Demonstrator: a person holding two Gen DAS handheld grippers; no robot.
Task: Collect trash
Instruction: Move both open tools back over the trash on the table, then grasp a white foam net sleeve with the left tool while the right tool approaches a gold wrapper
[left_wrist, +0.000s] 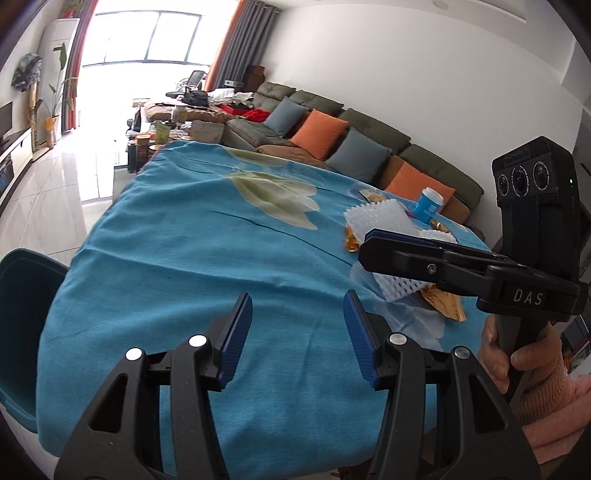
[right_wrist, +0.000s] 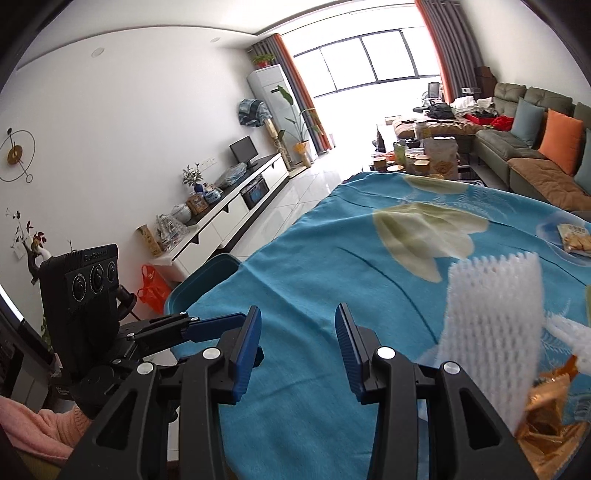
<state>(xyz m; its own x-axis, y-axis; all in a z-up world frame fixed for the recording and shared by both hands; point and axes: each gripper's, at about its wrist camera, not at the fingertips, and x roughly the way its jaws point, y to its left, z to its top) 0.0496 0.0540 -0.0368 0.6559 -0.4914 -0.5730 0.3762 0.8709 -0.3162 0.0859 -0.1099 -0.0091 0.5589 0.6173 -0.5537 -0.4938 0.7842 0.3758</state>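
Flanking foam netting (right_wrist: 491, 332): gold wrappers (right_wrist: 546, 417)

Two fisheye wrist views over one table, angled down and tilted opposite ways.

The left wrist camera sits just behind the left gripper (left_wrist: 297, 325), close above the near edge of the blue cloth-covered table (left_wrist: 177, 258), and faces the far bright window (left_wrist: 155, 37), with the right gripper (left_wrist: 373, 242) at its right. The right wrist camera looks past the right gripper (right_wrist: 297, 336) the same way, with the left gripper (right_wrist: 218, 325) at its left. Both share the cloth, the teal plastic bin (right_wrist: 207, 277) at the left edge, the white foam netting (right_wrist: 491, 332) and the sofa with orange and grey-blue cushions (left_wrist: 369, 140).
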